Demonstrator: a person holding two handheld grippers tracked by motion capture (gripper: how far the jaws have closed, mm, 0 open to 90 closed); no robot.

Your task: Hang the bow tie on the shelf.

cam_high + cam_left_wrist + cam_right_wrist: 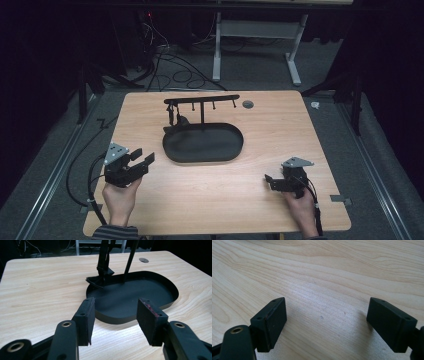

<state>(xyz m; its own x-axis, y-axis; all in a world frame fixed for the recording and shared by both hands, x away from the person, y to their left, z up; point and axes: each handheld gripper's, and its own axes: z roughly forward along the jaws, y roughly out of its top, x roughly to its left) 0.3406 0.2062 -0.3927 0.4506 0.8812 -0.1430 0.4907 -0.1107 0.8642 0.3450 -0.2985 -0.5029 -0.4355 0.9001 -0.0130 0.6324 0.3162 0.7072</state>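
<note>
Currently the dark item (176, 120) hangs from the rack's (202, 100) left hook, touching the oval tray (203, 144). Left gripper (142, 156) jaws spread, empty, aimed there; right gripper (268, 180) spread, idle. Risk: a skewed approach could tip the rack

The left gripper (115, 322) hangs with jaws apart and empty above the wooden counter (40, 290), facing the near rim of the black oval tray (130, 298) with its upright stand (130, 257).
</note>
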